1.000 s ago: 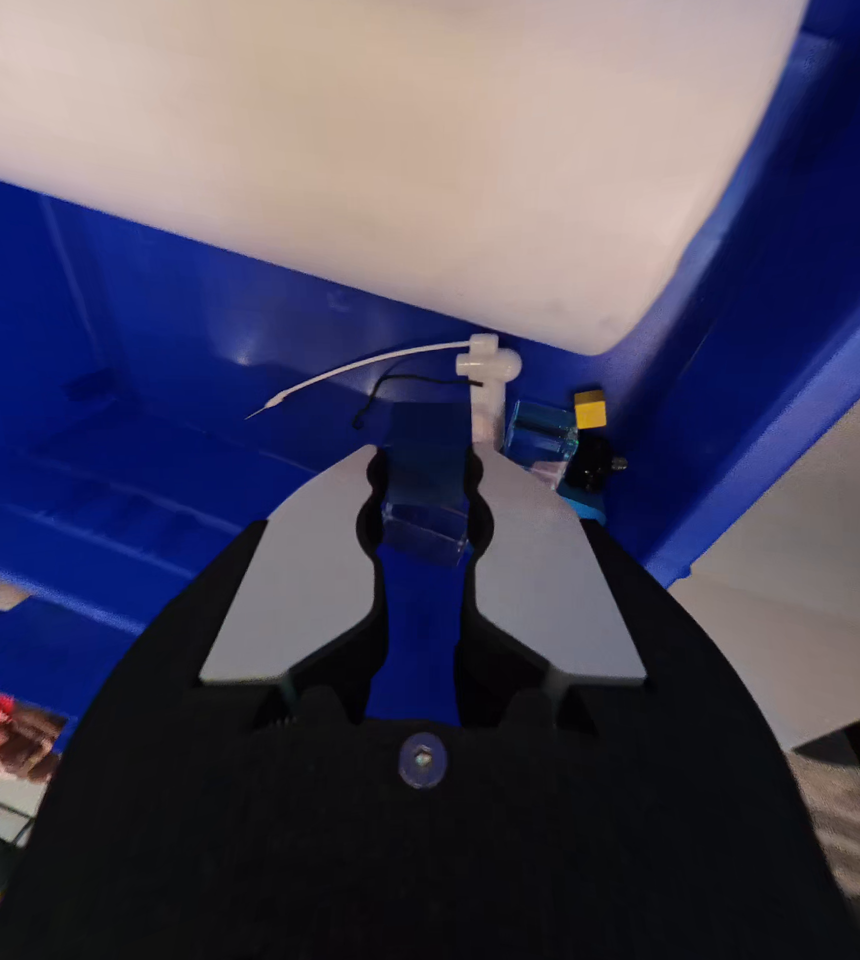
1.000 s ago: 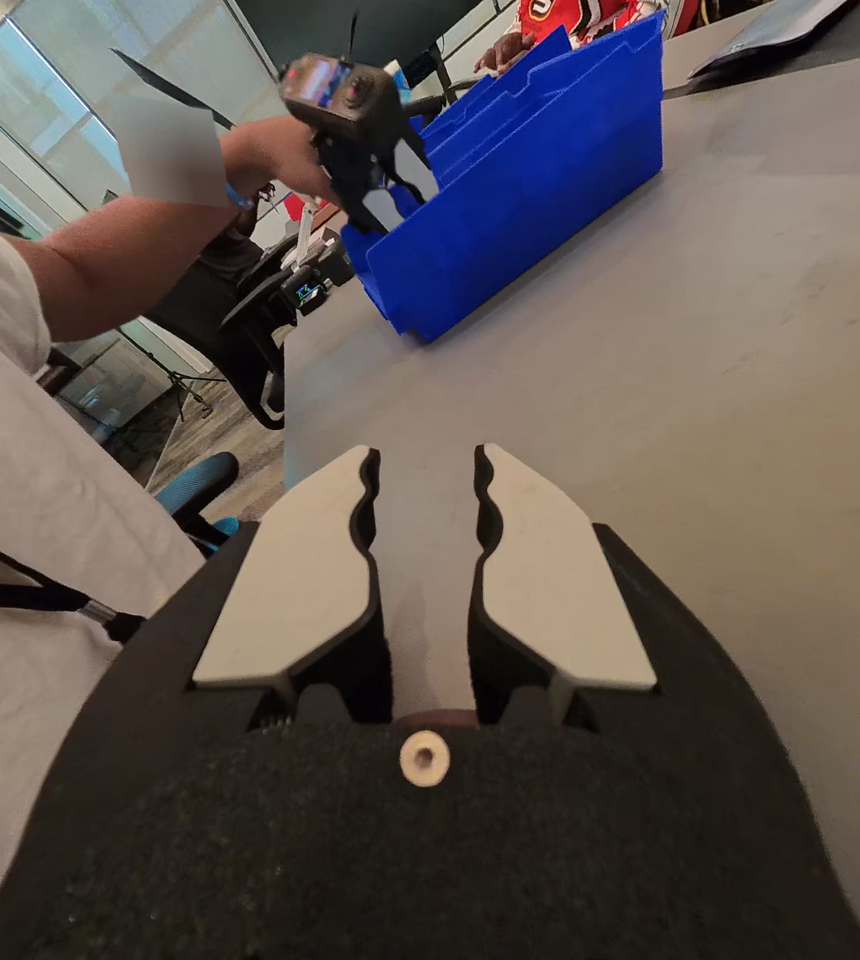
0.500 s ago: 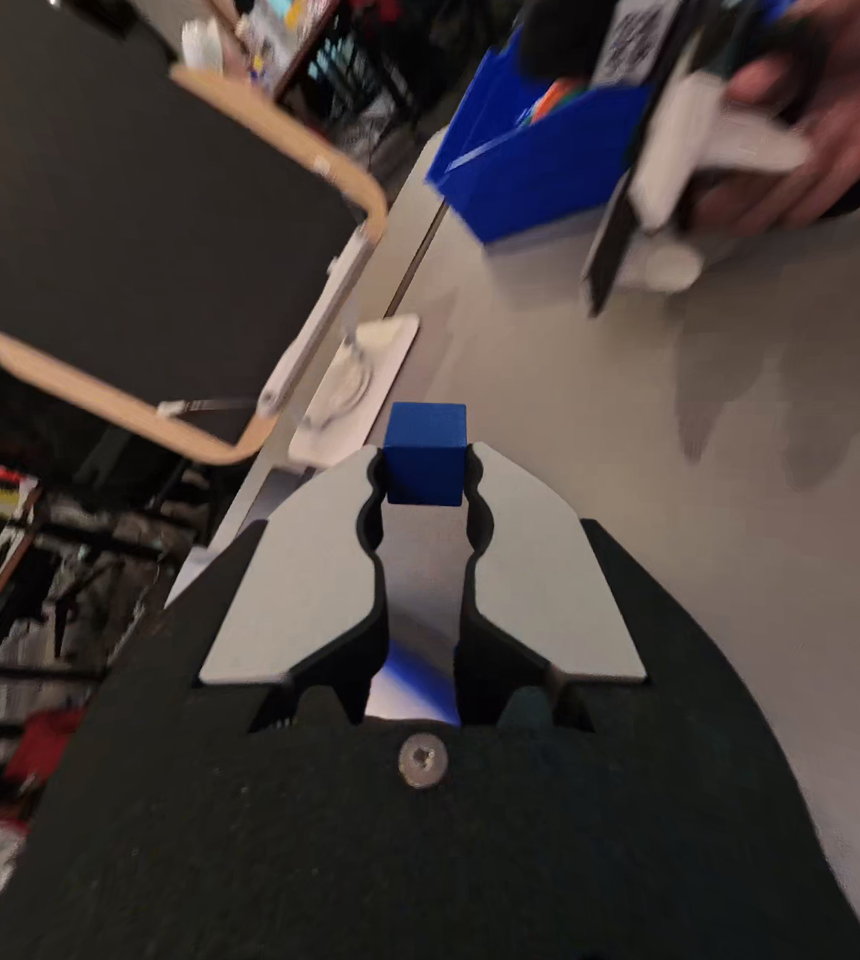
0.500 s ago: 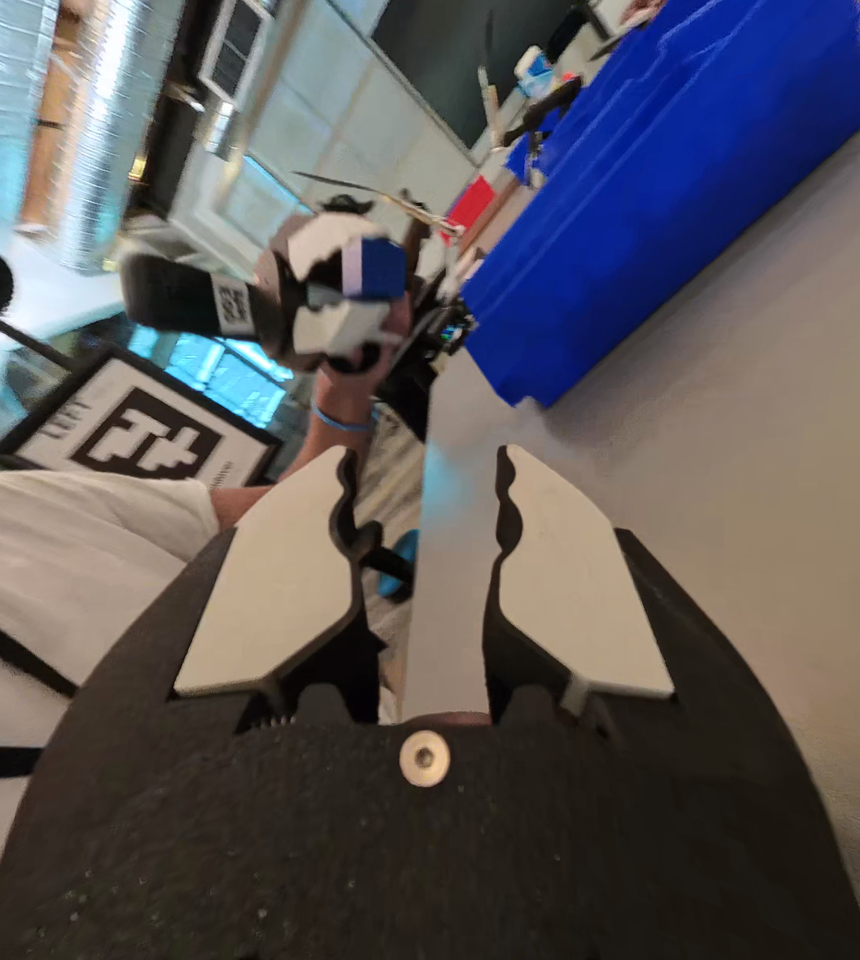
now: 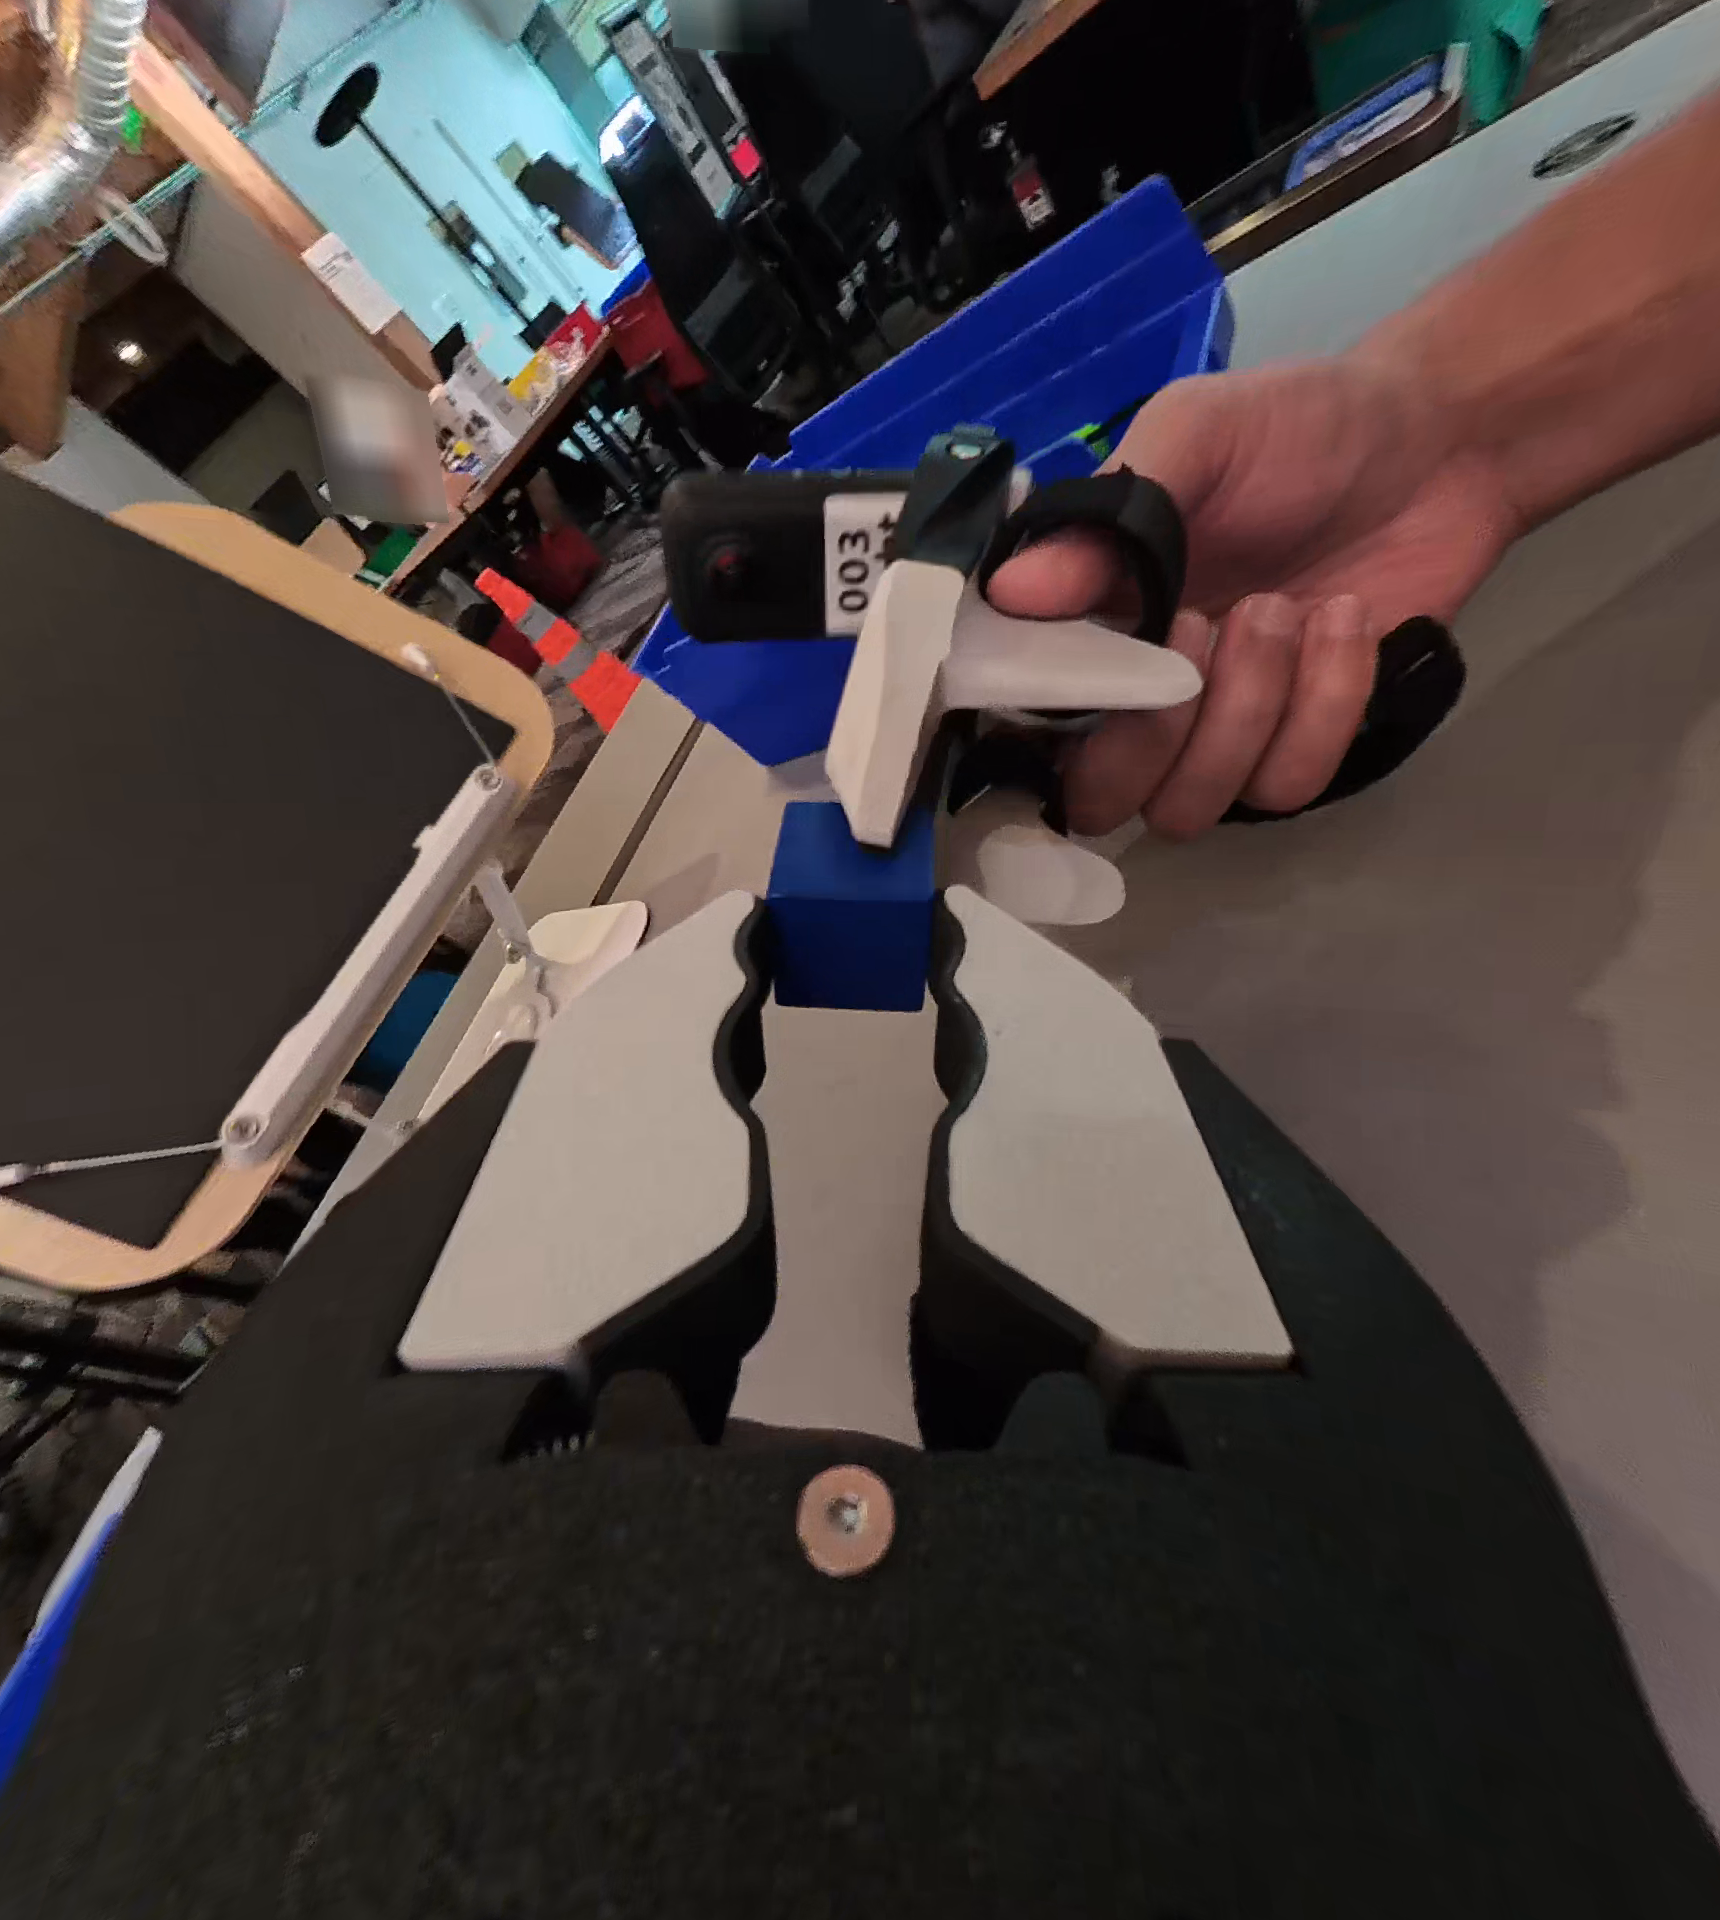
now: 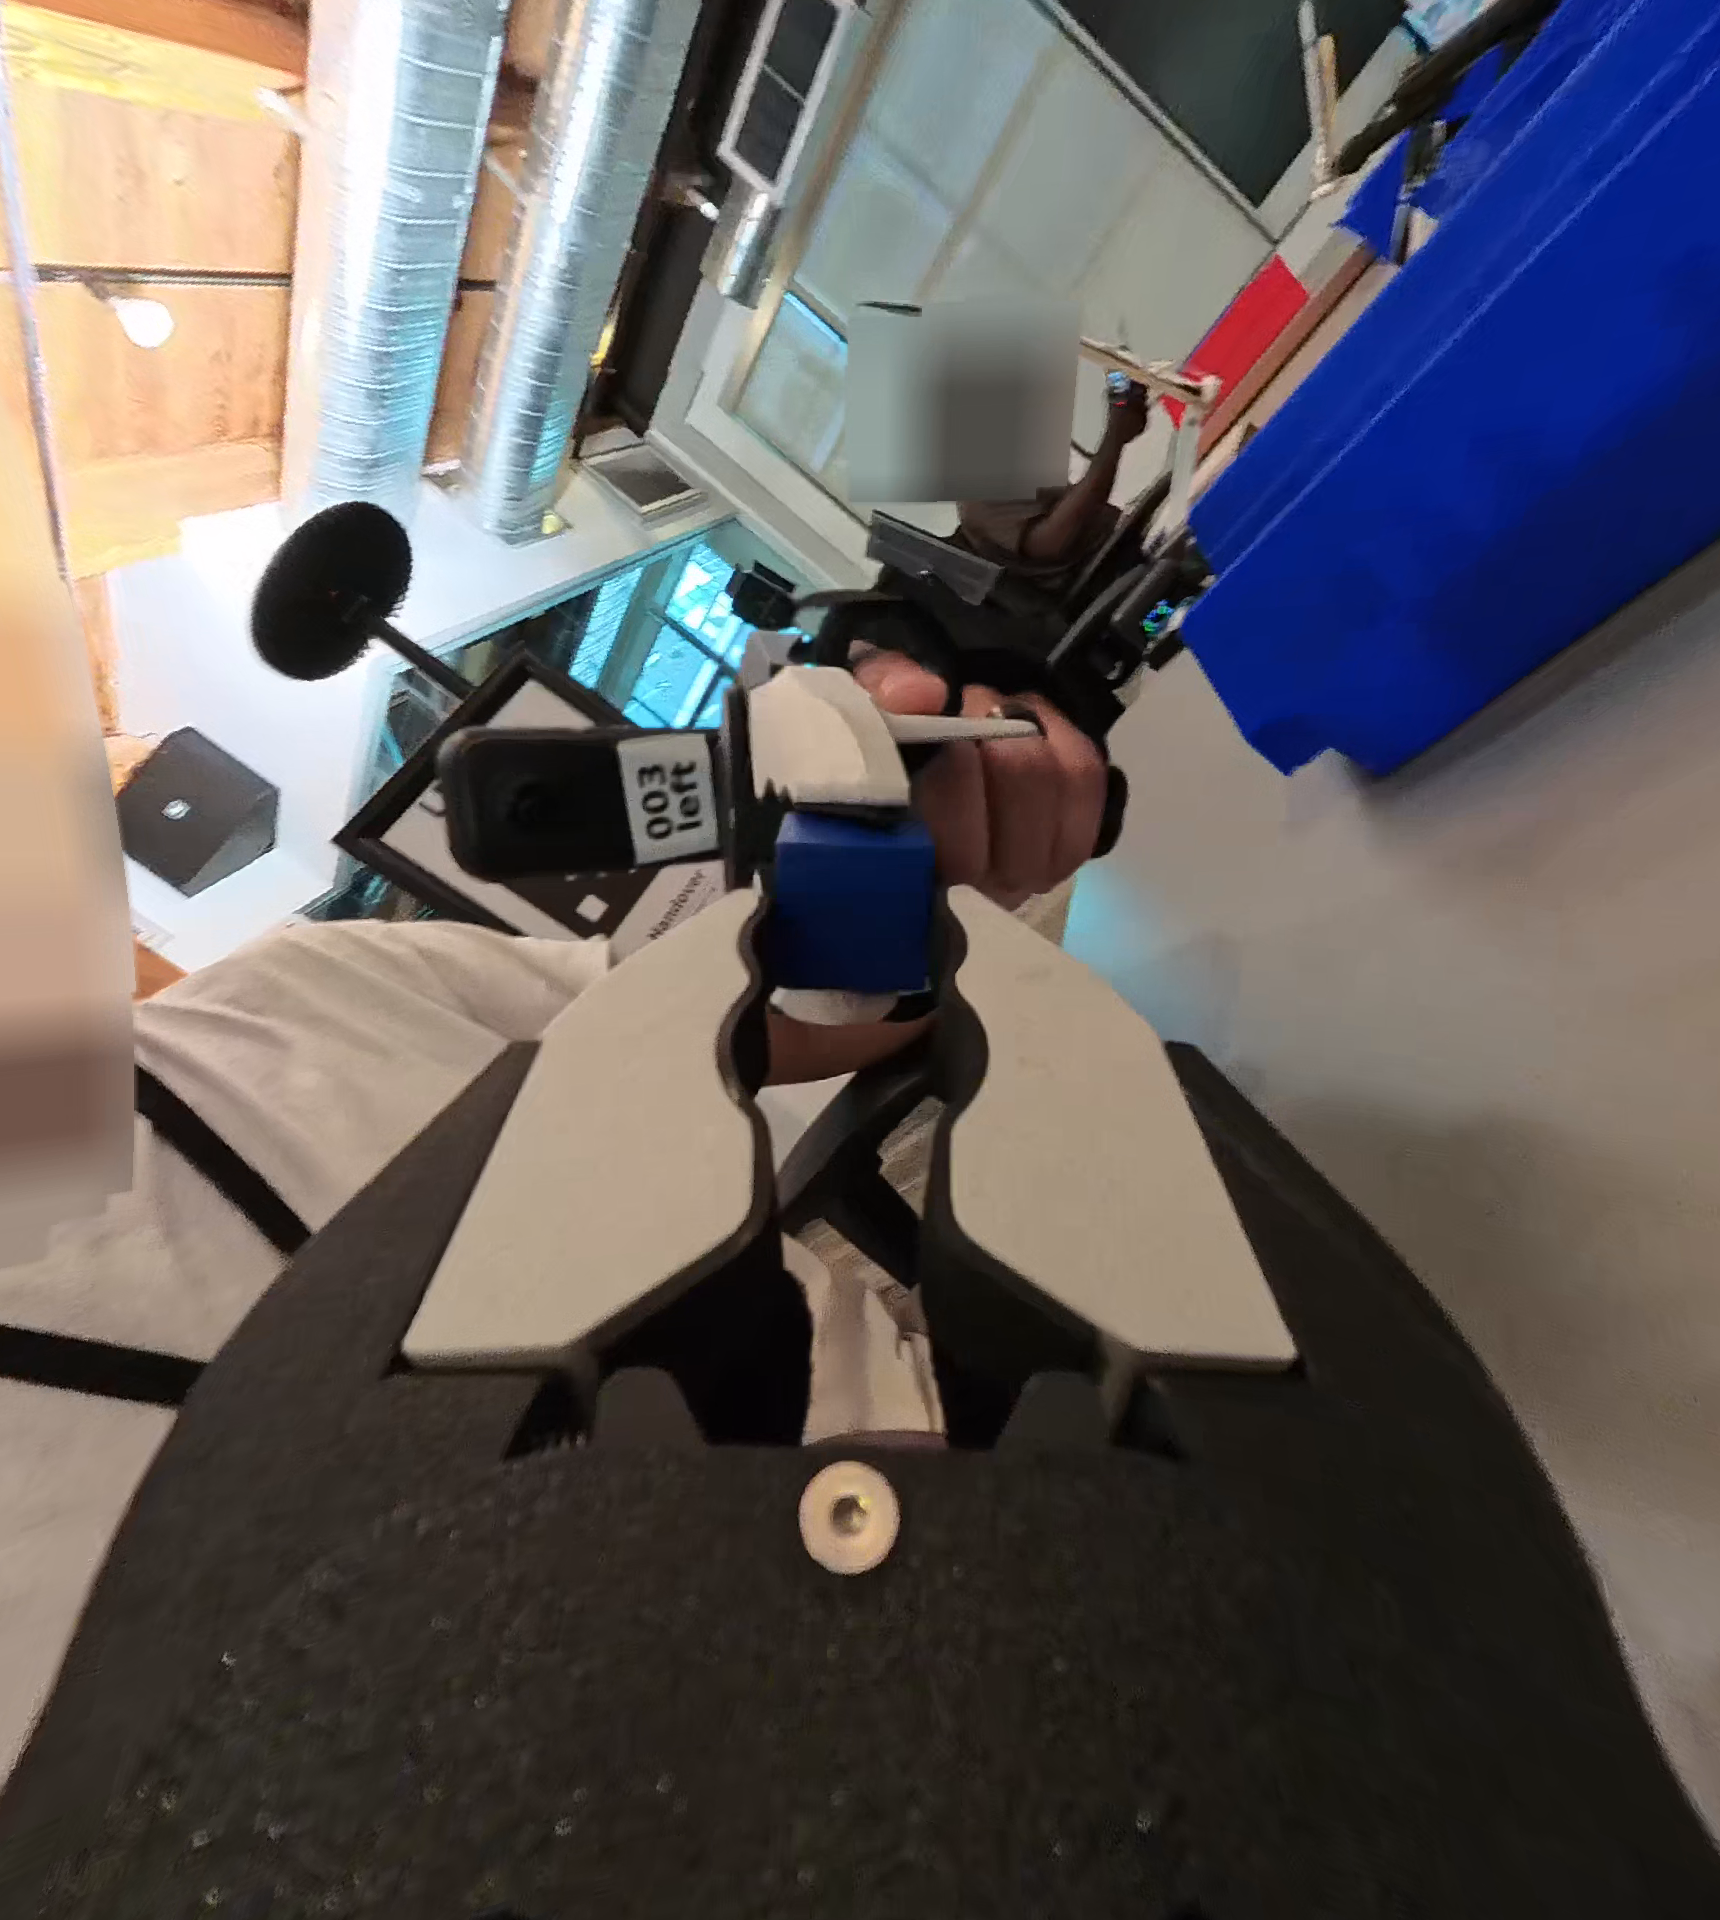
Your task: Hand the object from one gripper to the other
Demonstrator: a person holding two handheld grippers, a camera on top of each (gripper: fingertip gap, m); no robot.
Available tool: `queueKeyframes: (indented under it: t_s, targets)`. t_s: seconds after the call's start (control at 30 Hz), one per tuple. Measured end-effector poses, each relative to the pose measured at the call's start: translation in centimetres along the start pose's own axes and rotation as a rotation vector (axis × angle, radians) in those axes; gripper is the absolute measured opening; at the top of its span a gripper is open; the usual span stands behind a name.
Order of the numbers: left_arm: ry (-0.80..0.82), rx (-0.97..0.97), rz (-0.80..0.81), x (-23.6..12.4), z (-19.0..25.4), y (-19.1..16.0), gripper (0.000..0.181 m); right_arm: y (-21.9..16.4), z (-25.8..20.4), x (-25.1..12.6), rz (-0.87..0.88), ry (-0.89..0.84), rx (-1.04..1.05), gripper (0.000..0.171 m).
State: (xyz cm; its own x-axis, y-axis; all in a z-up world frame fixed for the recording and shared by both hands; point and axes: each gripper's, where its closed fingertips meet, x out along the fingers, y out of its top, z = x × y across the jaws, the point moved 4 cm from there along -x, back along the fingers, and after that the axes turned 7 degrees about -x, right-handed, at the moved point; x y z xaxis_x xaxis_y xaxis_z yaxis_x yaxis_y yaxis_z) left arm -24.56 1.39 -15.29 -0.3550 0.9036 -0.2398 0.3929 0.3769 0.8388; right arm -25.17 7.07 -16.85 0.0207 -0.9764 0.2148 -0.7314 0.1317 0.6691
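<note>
A blue cube (image 5: 851, 951) sits between the fingertips of my left gripper (image 5: 851, 925), which is shut on it above the grey table. My right gripper (image 5: 929, 857), held by a hand (image 5: 1303, 582), reaches in from the far side. One of its fingers is over the cube and the other under it. In the right wrist view the same cube (image 6: 851, 909) fills the gap between my right gripper's (image 6: 851, 935) tips, which press its sides. The left gripper (image 6: 840, 904) clamps it from above and below.
A large blue bin (image 5: 1022, 343) stands on the grey table (image 5: 1458, 1039) behind the grippers, and also shows in the right wrist view (image 6: 1510, 447). A black board with a wooden frame (image 5: 160, 831) stands at the left. A person's white shirt (image 6: 336, 1039) is close behind. The tips of both grippers are at nearly the same place.
The left gripper lifted the cube out of the blue bin and brought it over the table. The right gripper rose, opened wider, then closed around the cube.
</note>
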Motion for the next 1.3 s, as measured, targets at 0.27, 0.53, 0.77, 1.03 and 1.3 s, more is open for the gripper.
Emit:
queueKeyframes:
  t_s: [0.27, 0.53, 0.77, 1.03, 1.3]
  targets:
    - [0.149, -0.657, -0.078, -1.2, 0.6, -3.6, 0.041, 0.9, 2.8, -4.4, -0.155, -0.781, -0.649, 0.027]
    - [0.113, -0.946, -0.113, -1.3, 2.0, -4.6, 0.047, -2.9, 1.3, -0.6, -0.680, -1.149, -1.646, 0.027]
    - [0.020, -0.957, -0.116, -0.9, 3.0, -4.3, 0.033, -4.9, 0.6, 1.9, -0.753, -1.099, -1.831, 0.027]
    - [-0.040, -0.931, -0.086, -1.0, 2.3, -5.0, 0.027, -5.0, 1.1, 1.0, -0.692, -1.063, -1.769, 0.039]
    - [-0.386, -1.049, 0.238, -3.0, 0.9, -2.0, 0.027, -3.7, 0.1, -2.0, -0.289, -0.642, -0.853, 0.046]
